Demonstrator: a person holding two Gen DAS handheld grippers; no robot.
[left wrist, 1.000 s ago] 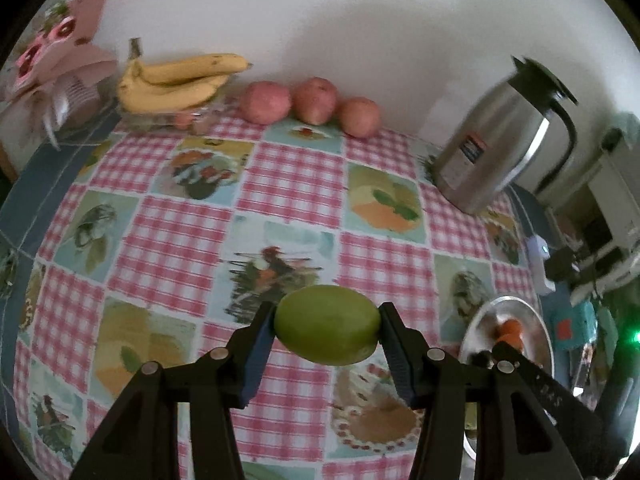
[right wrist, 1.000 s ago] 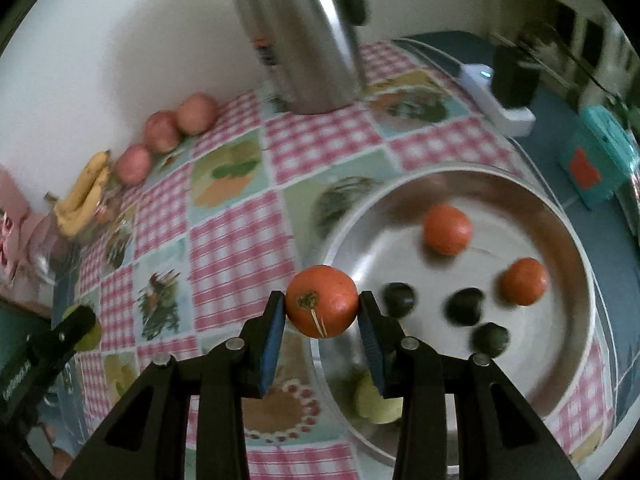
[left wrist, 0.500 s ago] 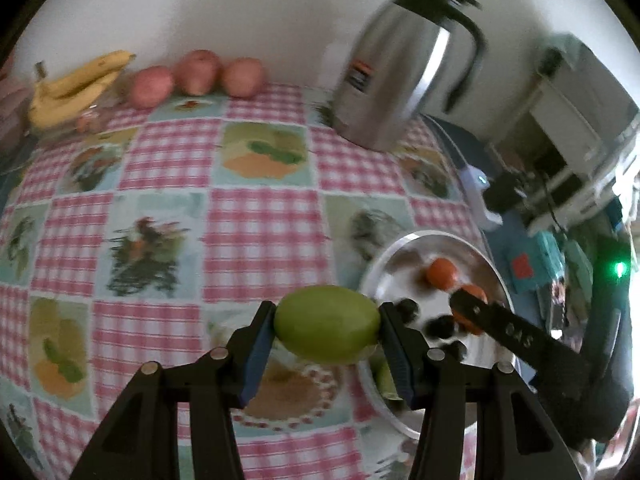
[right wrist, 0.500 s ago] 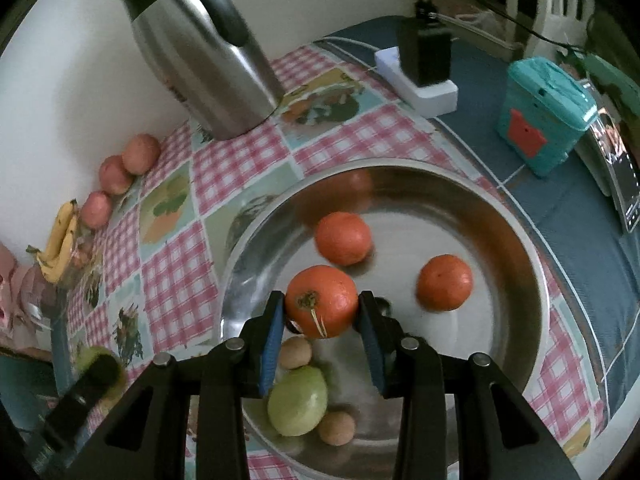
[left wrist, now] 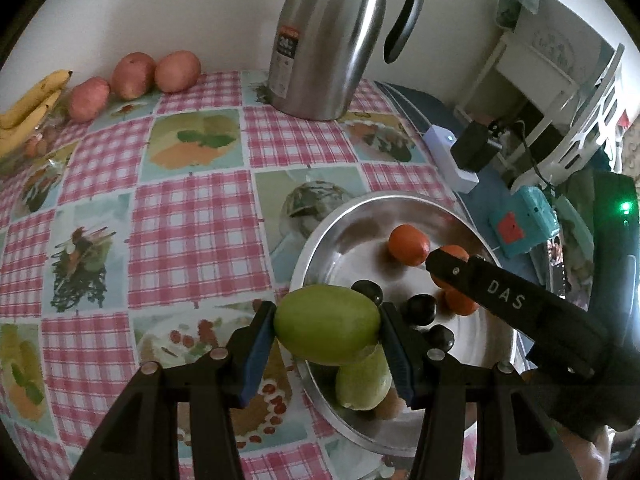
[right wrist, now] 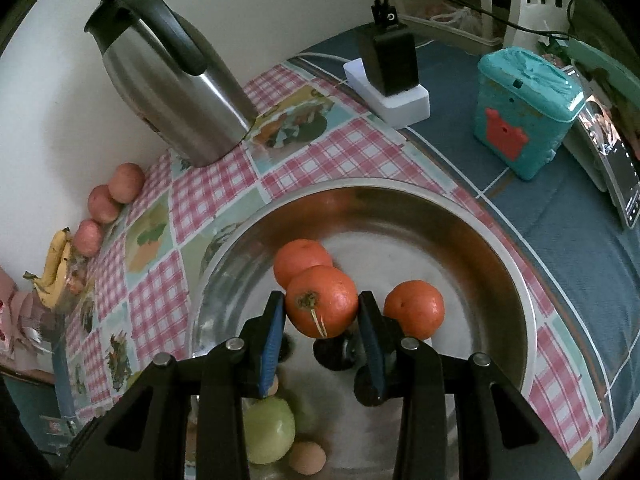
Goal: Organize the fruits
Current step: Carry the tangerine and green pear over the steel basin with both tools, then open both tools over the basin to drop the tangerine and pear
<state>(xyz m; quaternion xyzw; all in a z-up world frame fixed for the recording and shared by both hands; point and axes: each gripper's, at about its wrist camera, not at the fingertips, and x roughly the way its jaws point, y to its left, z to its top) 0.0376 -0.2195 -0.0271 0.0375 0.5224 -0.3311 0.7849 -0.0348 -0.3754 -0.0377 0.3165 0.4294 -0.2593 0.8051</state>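
Over at the far left the bunch of yellow bananas [left wrist: 30, 98] is cut off by the edge of the left wrist view, and whatever lies under it is too blurred to name; beside it three reddish round fruits [left wrist: 134, 76] sit in a row against the wall, on the worktop covered by a pink checked cloth with fruit pictures [left wrist: 192, 216]. Next comes the tall brushed-steel jug with a black handle [left wrist: 326, 40], upright, its label too small to read. The left gripper [left wrist: 328, 330] is clenched on a large oval green fruit [left wrist: 327, 330], held over the near rim of the wide shiny steel bowl [left wrist: 360, 208]; a second, paler green fruit [left wrist: 362, 380] lies in the bowl right beneath it, half hidden by the held one and the finger. A second ago this gripper was out over the cloth with the bowl only at the frame's edge; since then it has swung across to the bowl. Small dark round fruits [left wrist: 420, 308] lie mid-bowl, hard to make out. The right gripper [right wrist: 322, 308] grasps a round orange tangerine with a stem [right wrist: 322, 307] above the bowl's middle, partly covering another tangerine [right wrist: 300, 258] behind; a third [right wrist: 414, 314] sits just beside. Earlier it hung at the bowl's left rim. Beyond the bowl stand a white power strip with a black plug [right wrist: 390, 84] and a teal plastic box [right wrist: 524, 112].
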